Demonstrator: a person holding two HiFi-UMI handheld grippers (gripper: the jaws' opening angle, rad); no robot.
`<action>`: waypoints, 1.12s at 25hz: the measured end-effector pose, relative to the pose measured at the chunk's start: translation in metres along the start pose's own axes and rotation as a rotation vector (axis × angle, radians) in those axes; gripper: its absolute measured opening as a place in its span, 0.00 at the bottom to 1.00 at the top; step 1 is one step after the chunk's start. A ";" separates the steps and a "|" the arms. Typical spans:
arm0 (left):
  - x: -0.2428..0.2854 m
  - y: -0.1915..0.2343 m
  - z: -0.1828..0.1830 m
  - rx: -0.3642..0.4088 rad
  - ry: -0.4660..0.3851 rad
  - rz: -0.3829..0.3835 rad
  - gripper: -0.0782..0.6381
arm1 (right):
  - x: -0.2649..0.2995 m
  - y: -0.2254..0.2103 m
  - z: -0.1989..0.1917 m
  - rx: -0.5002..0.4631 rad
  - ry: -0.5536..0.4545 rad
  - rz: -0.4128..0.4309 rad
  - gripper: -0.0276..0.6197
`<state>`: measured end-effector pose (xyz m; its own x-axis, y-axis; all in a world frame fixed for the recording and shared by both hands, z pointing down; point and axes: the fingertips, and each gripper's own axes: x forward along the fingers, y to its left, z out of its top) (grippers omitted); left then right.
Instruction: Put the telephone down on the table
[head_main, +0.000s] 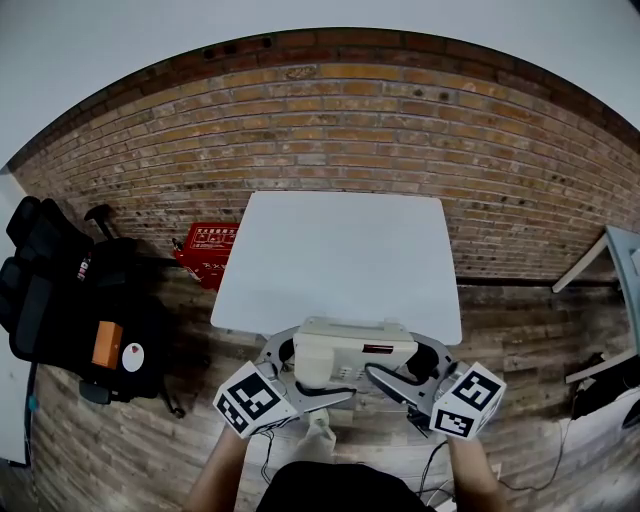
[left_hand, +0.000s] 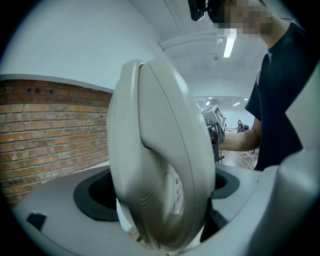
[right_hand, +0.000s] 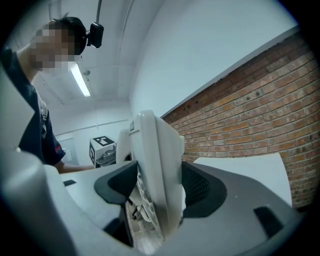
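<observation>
One telephone (head_main: 350, 350), left tool (head_main: 305, 372), right tool (head_main: 405, 368) gripping

We wear a dark short-sleeved shirt (left_hand: 280, 100) and a black head camera (right_hand: 95, 32). Our left gripper (head_main: 300, 372) and right gripper (head_main: 408, 370), at lower centre, are pale grey with black pads, each bearing a white cube (head_main: 255, 400) of black square markers.

Telephone (head_main: 350, 352): cream plastic shell, smooth, faint sheen noted; ribbed grille seen moulded into handset end.
Left gripper (left_hand: 160, 200), right gripper (right_hand: 157, 187): grey plastic bodies, smooth, matt; black pads (right_hand: 202, 187) seen finely textured, rubber-like.
Table (head_main: 340, 250): white top, smooth, matt.
Wall (head_main: 330, 110): bare brick, rough, mortar lines exposed.
Floor (head_main: 520, 325): wood-look planks, dull finish.
</observation>
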<state>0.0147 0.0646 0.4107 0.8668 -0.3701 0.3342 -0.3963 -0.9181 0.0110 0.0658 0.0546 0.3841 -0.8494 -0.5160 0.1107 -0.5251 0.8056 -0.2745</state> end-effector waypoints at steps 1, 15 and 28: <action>0.001 0.005 0.000 0.000 0.001 -0.004 0.81 | 0.003 -0.003 0.001 0.001 0.001 -0.004 0.45; 0.006 0.061 0.003 -0.017 -0.011 -0.052 0.81 | 0.047 -0.037 0.015 0.026 0.019 -0.040 0.45; 0.003 0.104 -0.001 -0.015 -0.018 -0.086 0.81 | 0.083 -0.055 0.020 0.048 0.016 -0.082 0.45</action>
<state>-0.0242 -0.0316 0.4135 0.9031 -0.2926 0.3144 -0.3244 -0.9445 0.0527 0.0256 -0.0384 0.3897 -0.8049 -0.5743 0.1496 -0.5898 0.7460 -0.3091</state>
